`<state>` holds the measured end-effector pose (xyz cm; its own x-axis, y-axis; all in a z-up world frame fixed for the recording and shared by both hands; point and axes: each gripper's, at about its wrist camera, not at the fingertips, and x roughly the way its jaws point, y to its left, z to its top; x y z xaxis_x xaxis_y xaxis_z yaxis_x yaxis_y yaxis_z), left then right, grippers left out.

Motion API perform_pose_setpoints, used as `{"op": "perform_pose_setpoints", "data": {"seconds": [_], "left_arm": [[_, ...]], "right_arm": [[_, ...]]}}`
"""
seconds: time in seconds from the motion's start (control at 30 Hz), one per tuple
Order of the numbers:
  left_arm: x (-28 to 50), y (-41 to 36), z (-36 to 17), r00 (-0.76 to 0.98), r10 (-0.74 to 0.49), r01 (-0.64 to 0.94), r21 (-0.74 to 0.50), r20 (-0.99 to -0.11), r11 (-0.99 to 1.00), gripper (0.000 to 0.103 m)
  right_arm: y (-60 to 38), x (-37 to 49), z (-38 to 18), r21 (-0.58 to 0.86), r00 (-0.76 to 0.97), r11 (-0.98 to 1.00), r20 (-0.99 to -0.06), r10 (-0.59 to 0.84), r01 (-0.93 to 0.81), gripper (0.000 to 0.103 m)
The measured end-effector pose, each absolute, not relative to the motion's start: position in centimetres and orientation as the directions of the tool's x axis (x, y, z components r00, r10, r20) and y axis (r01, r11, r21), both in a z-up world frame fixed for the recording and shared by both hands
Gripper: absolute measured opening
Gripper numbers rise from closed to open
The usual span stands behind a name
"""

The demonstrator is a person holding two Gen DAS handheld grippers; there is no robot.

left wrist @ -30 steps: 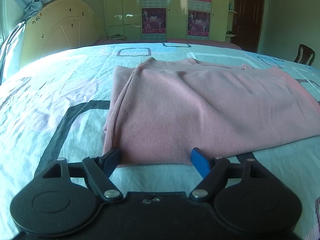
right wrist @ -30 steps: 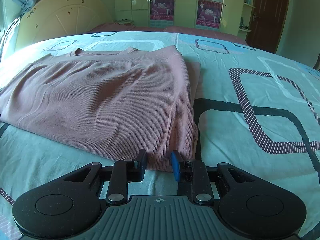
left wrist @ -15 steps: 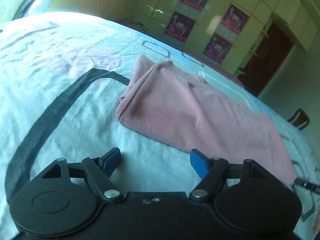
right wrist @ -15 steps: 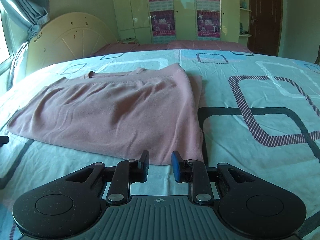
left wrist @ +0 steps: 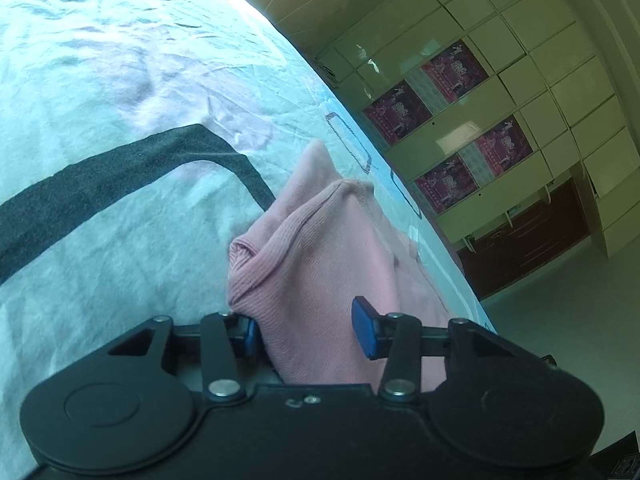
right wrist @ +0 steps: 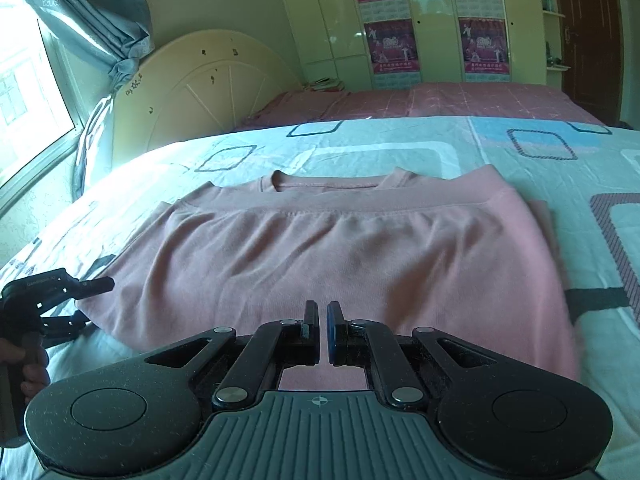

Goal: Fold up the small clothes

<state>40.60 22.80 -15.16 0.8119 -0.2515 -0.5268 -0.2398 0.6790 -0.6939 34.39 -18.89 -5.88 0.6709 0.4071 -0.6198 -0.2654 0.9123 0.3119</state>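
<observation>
With the left gripper (left wrist: 306, 332) now swinging round to the left end of the pink top (right wrist: 340, 264) lying half-folded on the bed (right wrist: 500, 148), jaws wide astride that edge, the right gripper (right wrist: 323, 330) is hovering nearly closed and empty, suggesting a sideways fold next.

Left gripper (left wrist: 308, 330) with jaws spread wide, the folded corner of the pink garment (left wrist: 320, 256) lying between its blue-padded fingers (left wrist: 365, 334) (the left pad is largely hidden behind cloth). The garment rests on a pale bedsheet (left wrist: 120, 92) printed with a broad dark band (left wrist: 120, 172). Beyond the bed's edge stands a cream wardrobe (left wrist: 532, 80) bearing four magenta posters (left wrist: 504, 146); the whole view is strongly tilted.
</observation>
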Motion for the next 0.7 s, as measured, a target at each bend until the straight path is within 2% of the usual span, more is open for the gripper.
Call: {"op": "perform_pose_setpoints", "data": {"seconds": [0.13,0.17,0.23,0.27,0.37,0.43,0.5,0.53,0.6,0.7], "left_arm": [[42.4,23.4,-15.3,0.804,-0.274,-0.245,-0.714,-0.528,0.656,0.039],[42.9,23.5,-15.3,0.799,-0.285,-0.241,-0.716,-0.530,0.655,0.034],[43.6,23.8,-15.5,0.783,-0.309,-0.243,-0.723,-0.540,0.647,0.008],[43.5,24.0,-15.3,0.796,-0.307,-0.239,-0.738,-0.521,0.631,0.007],[41.7,23.8,-13.2,0.866,-0.309,-0.125,-0.769,-0.393,0.627,0.007],[41.8,23.5,-13.5,0.855,-0.301,-0.136,-0.742,-0.422,0.657,0.007],[42.5,23.8,-15.2,0.807,-0.281,-0.222,-0.708,-0.519,0.670,0.007],[42.7,24.2,-16.3,0.792,-0.292,-0.251,-0.722,-0.537,0.645,0.007],[42.4,24.8,-17.0,0.807,-0.306,-0.247,-0.759,-0.505,0.603,0.007],[42.6,24.4,-16.4,0.808,-0.290,-0.252,-0.746,-0.513,0.616,0.007]], "right_arm": [[-15.2,37.2,-6.3,0.307,0.629,0.896,-0.638,0.445,-0.322,0.006],[-14.4,37.8,-6.6,0.303,0.618,0.892,-0.645,0.451,-0.334,0.006],[-13.1,38.8,-7.1,0.294,0.601,0.890,-0.659,0.453,-0.349,0.006],[-12.7,39.1,-7.3,0.294,0.595,0.888,-0.662,0.455,-0.353,0.006],[-12.1,39.6,-8.3,0.286,0.580,0.887,-0.677,0.454,-0.361,0.006],[-11.8,40.1,-9.9,0.265,0.551,0.903,-0.722,0.418,-0.338,0.005],[-12.2,40.0,-10.3,0.291,0.563,0.901,-0.707,0.429,-0.321,0.004],[-12.2,40.0,-10.2,0.289,0.562,0.902,-0.709,0.427,-0.321,0.004],[-12.2,39.9,-10.1,0.274,0.561,0.902,-0.712,0.423,-0.333,0.004],[-12.2,40.1,-10.0,0.269,0.557,0.901,-0.714,0.424,-0.341,0.003]]}}
